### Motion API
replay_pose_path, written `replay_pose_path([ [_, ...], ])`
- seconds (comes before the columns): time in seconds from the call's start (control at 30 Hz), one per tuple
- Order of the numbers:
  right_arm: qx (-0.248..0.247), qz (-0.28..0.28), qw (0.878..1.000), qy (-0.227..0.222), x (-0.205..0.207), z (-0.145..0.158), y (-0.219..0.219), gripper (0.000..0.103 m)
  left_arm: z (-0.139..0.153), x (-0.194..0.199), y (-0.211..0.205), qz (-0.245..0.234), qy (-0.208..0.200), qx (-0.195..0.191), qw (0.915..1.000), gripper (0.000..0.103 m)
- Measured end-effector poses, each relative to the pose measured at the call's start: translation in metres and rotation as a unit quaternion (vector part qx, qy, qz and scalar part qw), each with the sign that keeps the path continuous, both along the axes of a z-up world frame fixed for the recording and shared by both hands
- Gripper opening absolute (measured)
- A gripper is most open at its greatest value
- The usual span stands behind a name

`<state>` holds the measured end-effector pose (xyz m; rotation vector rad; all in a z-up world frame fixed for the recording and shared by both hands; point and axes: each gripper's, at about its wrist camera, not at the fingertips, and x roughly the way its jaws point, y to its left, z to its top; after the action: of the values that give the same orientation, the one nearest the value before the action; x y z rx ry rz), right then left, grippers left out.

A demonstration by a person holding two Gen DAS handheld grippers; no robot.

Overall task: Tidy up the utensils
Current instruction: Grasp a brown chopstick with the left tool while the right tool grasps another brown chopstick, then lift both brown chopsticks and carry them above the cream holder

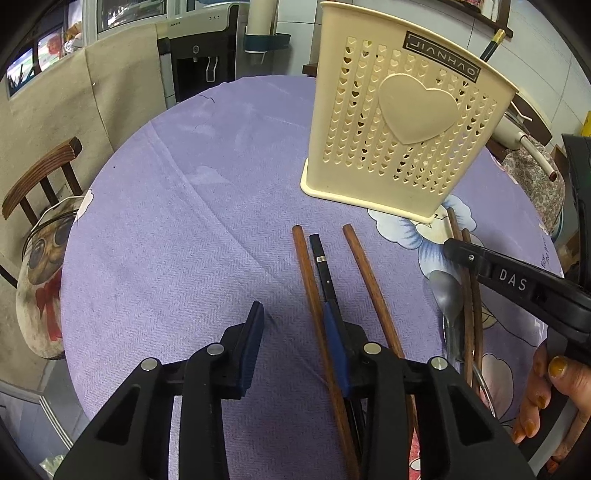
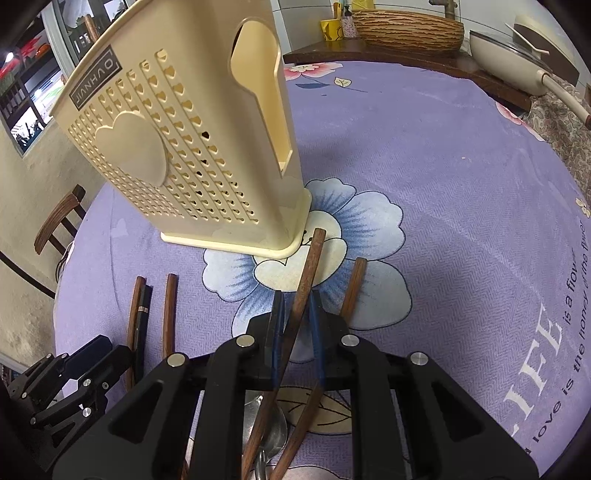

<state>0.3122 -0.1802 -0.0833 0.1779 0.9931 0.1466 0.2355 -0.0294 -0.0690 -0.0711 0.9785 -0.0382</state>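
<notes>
A cream perforated utensil holder (image 1: 402,125) stands on the purple tablecloth; it also shows in the right wrist view (image 2: 192,147). My left gripper (image 1: 299,343) is open, low over the cloth. A brown chopstick (image 1: 314,295), a black chopstick (image 1: 325,273) and another brown chopstick (image 1: 369,284) lie by its right finger. My right gripper (image 2: 297,328) has its jaws a little apart around a brown chopstick (image 2: 306,280), not clearly clamping it. A second brown chopstick (image 2: 352,291) lies to its right. A metal spoon (image 1: 448,302) lies beside them.
A wooden chair (image 1: 40,177) with a pug cushion stands at the table's left edge. A woven basket (image 2: 406,26) and a cream pan (image 2: 517,55) sit on a wooden board at the far side.
</notes>
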Motion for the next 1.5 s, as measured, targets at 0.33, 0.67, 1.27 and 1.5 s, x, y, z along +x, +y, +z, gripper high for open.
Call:
replay_pose_path([
  [0.33, -0.007, 0.0, 1.0, 0.001, 0.004, 0.0, 0.002, 0.014, 0.0, 0.006, -0.002, 0.0, 0.008, 0.013, 0.9999, 0.023],
  [0.67, -0.022, -0.001, 1.0, 0.0, 0.011, 0.0, 0.008, 0.013, 0.0, 0.026, -0.007, 0.004, 0.009, 0.02, 0.9997, 0.015],
  [1.27, 0.046, -0.019, 0.999, -0.006, 0.011, 0.002, -0.018, 0.008, -0.001, 0.042, 0.004, 0.021, 0.008, -0.018, 0.9996, 0.007],
  [1.5, 0.084, -0.012, 0.996, -0.035, -0.002, 0.017, -0.036, 0.008, 0.005, 0.045, 0.013, 0.028, -0.004, -0.042, 0.9987, 0.007],
])
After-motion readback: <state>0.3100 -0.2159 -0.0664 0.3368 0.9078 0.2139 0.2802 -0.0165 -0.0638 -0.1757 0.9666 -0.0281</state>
